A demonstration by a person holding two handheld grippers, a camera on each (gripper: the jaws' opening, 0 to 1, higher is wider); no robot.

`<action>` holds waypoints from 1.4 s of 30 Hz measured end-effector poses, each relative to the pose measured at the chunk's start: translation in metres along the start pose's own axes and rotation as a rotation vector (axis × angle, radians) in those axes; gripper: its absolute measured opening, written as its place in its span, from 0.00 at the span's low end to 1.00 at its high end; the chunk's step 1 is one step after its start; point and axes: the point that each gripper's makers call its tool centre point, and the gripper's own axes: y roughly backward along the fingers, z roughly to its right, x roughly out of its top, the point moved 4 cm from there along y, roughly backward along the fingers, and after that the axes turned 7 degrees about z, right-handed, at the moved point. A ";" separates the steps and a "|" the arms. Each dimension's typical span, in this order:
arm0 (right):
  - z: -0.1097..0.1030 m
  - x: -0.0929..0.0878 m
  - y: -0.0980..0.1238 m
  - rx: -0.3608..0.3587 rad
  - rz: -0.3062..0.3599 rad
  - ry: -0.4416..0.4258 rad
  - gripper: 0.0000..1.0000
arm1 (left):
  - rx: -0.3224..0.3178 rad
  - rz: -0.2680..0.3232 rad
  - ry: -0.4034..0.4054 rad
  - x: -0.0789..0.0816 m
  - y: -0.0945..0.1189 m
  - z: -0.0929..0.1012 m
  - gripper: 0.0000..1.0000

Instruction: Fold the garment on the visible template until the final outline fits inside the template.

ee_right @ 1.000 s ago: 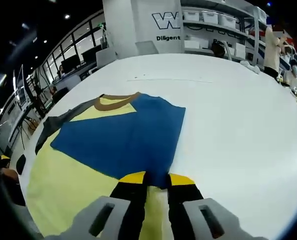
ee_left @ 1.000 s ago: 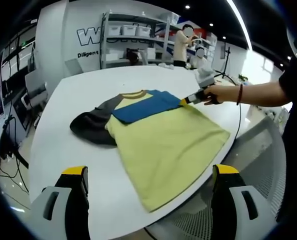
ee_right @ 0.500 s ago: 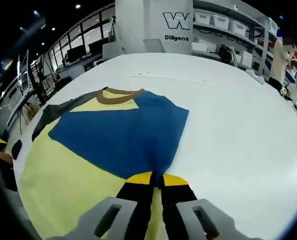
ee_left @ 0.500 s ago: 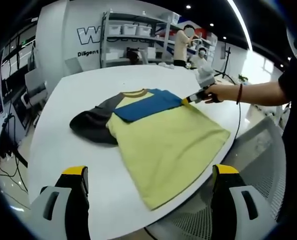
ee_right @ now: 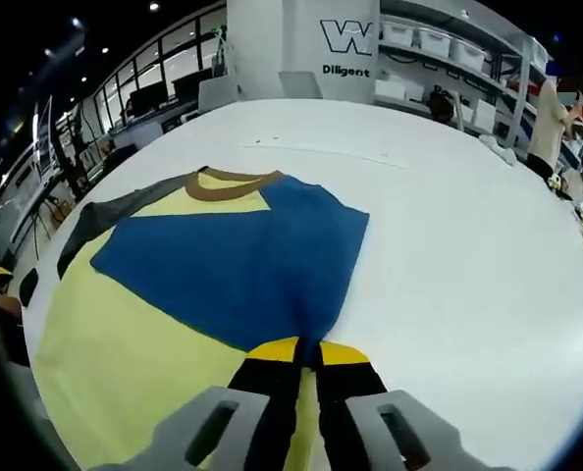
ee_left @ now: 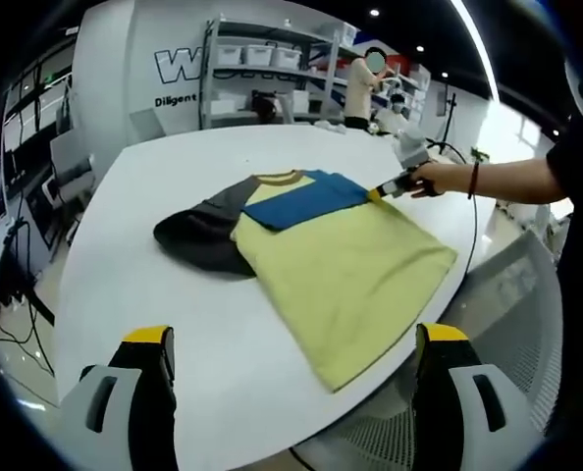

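So, sleeve fold underway on the yellow shirt.

Left gripper view: left tongs spread wide, holding nothing, shirt flat on the white table well ahead; right tongs work its far edge. Right gripper view: right tongs pressed together, pinching the blue sleeve cuff just ahead. I'd drag it low and flat across the chest, avoiding wrinkles.

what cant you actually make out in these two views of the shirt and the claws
- Right gripper view: whether the right claw pinches the blue sleeve; the jaws meet over its edge and cover the contact.
- Right gripper view: the shirt's hem, cut off by the view's lower left edge.
- Left gripper view: the fold template; no outline is discernible on the white table.
- Left gripper view: the dark sleeve's cuff, bunched and too dark.
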 end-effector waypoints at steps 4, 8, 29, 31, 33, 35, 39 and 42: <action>0.007 -0.001 0.002 -0.003 -0.003 -0.010 0.00 | 0.000 -0.004 0.001 0.000 -0.002 -0.001 0.97; 0.013 -0.002 0.004 -0.012 -0.005 -0.016 0.00 | 0.000 0.008 0.019 0.002 -0.005 -0.003 0.96; 0.028 -0.002 0.009 -0.028 0.009 -0.052 0.01 | 0.021 0.008 0.042 0.002 -0.009 -0.009 0.94; 0.027 0.000 0.010 -0.019 0.036 -0.068 0.03 | 0.023 0.004 0.037 0.003 -0.008 -0.009 0.95; 0.027 0.002 0.012 -0.006 0.061 -0.079 0.07 | 0.025 0.005 0.035 0.003 -0.008 -0.009 0.95; 0.027 0.004 0.014 -0.006 0.073 -0.093 0.16 | 0.024 0.007 0.039 0.003 -0.008 -0.009 0.95; 0.022 0.013 0.019 0.031 0.113 -0.120 0.40 | 0.025 0.010 0.039 0.003 -0.008 -0.008 0.95; 0.016 0.017 0.024 0.065 0.124 -0.108 0.57 | 0.021 0.013 0.035 0.005 -0.009 -0.006 0.96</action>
